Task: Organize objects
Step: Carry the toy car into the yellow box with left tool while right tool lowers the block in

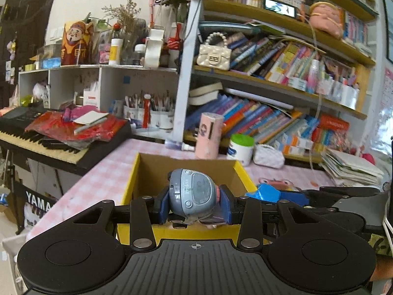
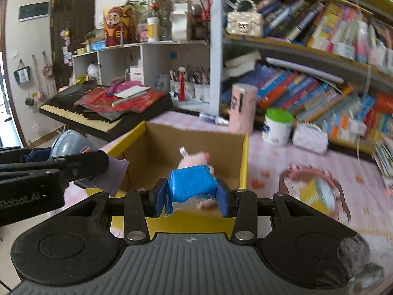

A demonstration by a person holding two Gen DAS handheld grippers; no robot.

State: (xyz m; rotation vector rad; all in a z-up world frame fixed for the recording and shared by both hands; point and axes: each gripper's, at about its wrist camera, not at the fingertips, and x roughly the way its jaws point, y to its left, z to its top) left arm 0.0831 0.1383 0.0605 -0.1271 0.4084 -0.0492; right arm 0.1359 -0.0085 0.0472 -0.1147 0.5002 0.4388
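- Left wrist view: left gripper (image 1: 195, 202) has its blue fingers (image 1: 164, 202) clamped on a grey toy car (image 1: 192, 191), held above the near edge of the open yellow box (image 1: 132, 179) on the pink checked bench (image 1: 108, 172).
- Right wrist view: right gripper (image 2: 191, 198) grips a blue-clothed pink pig figure (image 2: 191, 182) over the same box (image 2: 244, 157); the left gripper (image 2: 73, 166) is at the left.

Your box (image 1: 186, 169) sat on the worktop (image 1: 103, 172) at lower centre, the keyboard (image 1: 49, 135) to its left, the bookshelf (image 1: 282, 83) behind at right, and a cylinder (image 1: 208, 135) and tub (image 1: 240, 148) between box and shelf.
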